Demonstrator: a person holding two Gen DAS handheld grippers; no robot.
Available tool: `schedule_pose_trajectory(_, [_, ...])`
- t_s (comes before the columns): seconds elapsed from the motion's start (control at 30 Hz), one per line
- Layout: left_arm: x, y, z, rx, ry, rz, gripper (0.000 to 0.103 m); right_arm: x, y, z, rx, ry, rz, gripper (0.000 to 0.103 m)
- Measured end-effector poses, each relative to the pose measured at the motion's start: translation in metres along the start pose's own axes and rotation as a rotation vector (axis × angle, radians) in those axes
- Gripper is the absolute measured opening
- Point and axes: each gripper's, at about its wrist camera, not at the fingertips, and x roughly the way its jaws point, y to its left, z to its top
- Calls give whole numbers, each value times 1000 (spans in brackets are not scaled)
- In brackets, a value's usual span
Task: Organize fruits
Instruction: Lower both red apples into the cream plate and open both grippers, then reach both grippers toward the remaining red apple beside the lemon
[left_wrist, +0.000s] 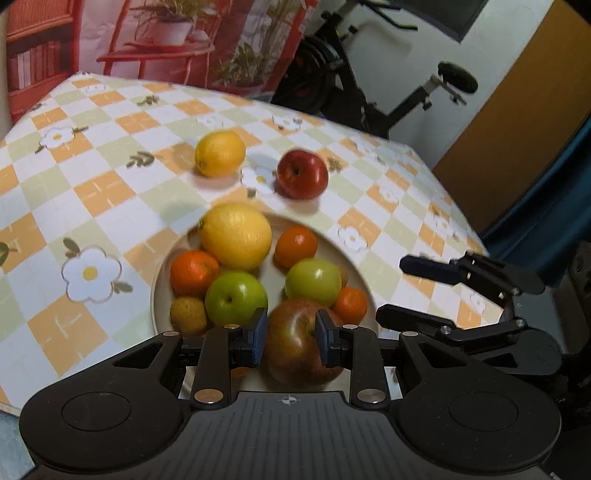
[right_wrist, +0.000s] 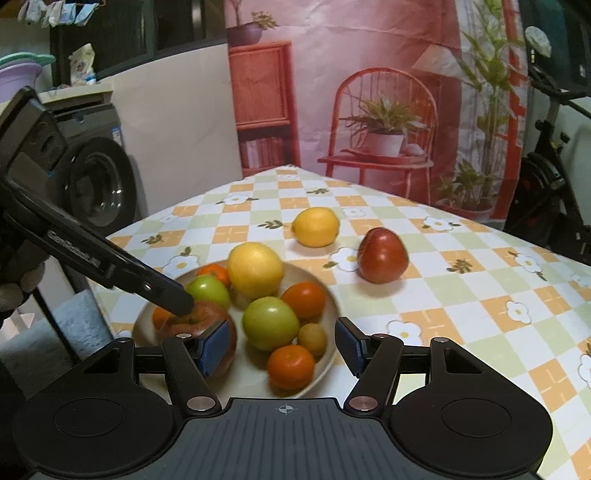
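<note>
Left hand-held gripper (left_wrist: 290, 341) clenched on big red-brown apple (left_wrist: 295, 347), blue pads pressed to both sides, apple at near edge of plate (left_wrist: 364, 291). From right wrist view the left hand-held gripper (right_wrist: 181, 304) comes in from left, tips down on that same apple (right_wrist: 188, 321) in the plate (right_wrist: 328, 363).

Right hand-held gripper (right_wrist: 282, 345) released, jaws apart, nothing btwn pads; hovers over near side of plate, orange (right_wrist: 291, 367) just below/ahead. In left wrist view it sits at right of plate, fingers (left_wrist: 428, 269) spread, not touching fruit.

Plate contents: large lemon (left_wrist: 236, 236) at far side, 2 green apples (left_wrist: 236, 297) (left_wrist: 313, 282) mid, oranges (left_wrist: 194, 271) (left_wrist: 295, 245) (left_wrist: 350, 302) around them, small yellowish fruit (left_wrist: 188, 314) at left edge beside green apple. Fruits packed, mostly touching.

Off plate on counter (left_wrist: 92, 192): 2nd lemon (left_wrist: 219, 152) and red apple (left_wrist: 303, 174), near each other but apart, both beyond plate's far rim. Right wrist view: lemon (right_wrist: 316, 226) left, red apple (right_wrist: 383, 254) right, apple tilted.

Counter has orange/green check cloth w/ white flowers. Bkgd: pink printed backdrop (right_wrist: 369, 92), exercise bike (left_wrist: 369, 92), washer (right_wrist: 99, 184) at left.
</note>
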Motion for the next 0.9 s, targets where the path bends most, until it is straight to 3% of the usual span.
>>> schedule_pose_trajectory(0.27, [-10,-6,31,-2,-94,-8,30,5,-26,10,-2,-49,-64,59])
schedule_pose_trajectory(0.53, [4,-12,77,13,-135,23,30,28,-62,29,-39,-64,-116,59])
schedule_pose_trajectory(0.9, [78,-18,123,56,-42,44,30,69,-94,36,-28,-25,-107,58])
